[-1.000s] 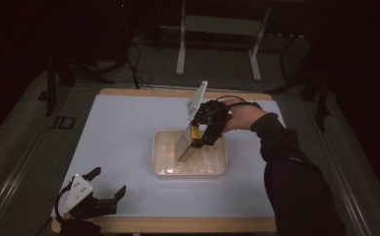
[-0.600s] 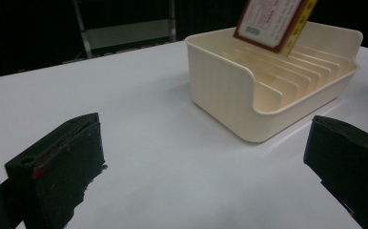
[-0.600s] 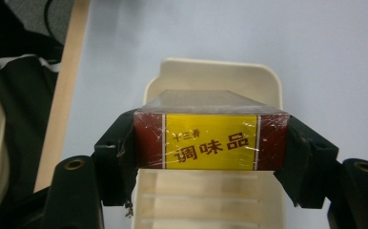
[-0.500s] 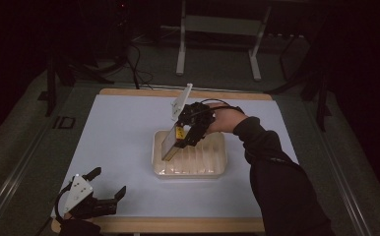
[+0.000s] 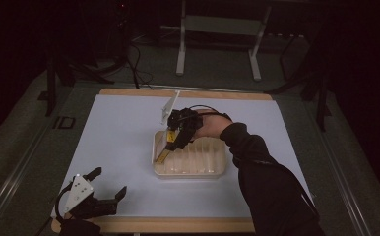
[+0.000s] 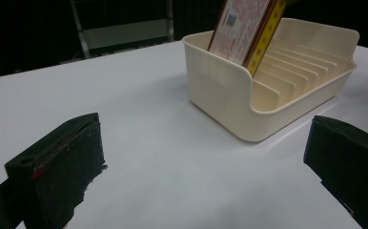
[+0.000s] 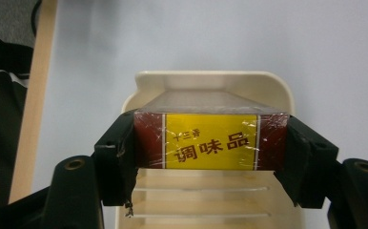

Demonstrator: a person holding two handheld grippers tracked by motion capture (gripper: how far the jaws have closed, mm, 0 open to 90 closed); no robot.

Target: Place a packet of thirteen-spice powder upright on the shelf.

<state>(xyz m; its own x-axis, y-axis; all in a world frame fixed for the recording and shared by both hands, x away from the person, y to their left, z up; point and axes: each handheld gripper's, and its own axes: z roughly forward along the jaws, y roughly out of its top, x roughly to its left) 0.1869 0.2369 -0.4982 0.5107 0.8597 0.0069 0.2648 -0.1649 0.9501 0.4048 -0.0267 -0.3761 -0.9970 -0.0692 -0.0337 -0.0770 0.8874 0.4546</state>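
Right gripper: jaws clamped on the two short ends of the box, a flat red-and-yellow carton in clear film. The box hangs below the jaws, tilted, its lower edge down in the end slot of the rack, at the rack's left end in the high view.

Handling, judged: the box looks light and stiff, so it should hold shape under this end-to-end pinch. The film looks glossy and may let it slip or twist between the pads; keep the grip on the narrow ends, square to the faces, near the top edge.

Rack: thin cream plastic with ribs; probably light enough to slide on the table if pushed.

Left gripper: jaws spread, holding nothing, well short of the rack.
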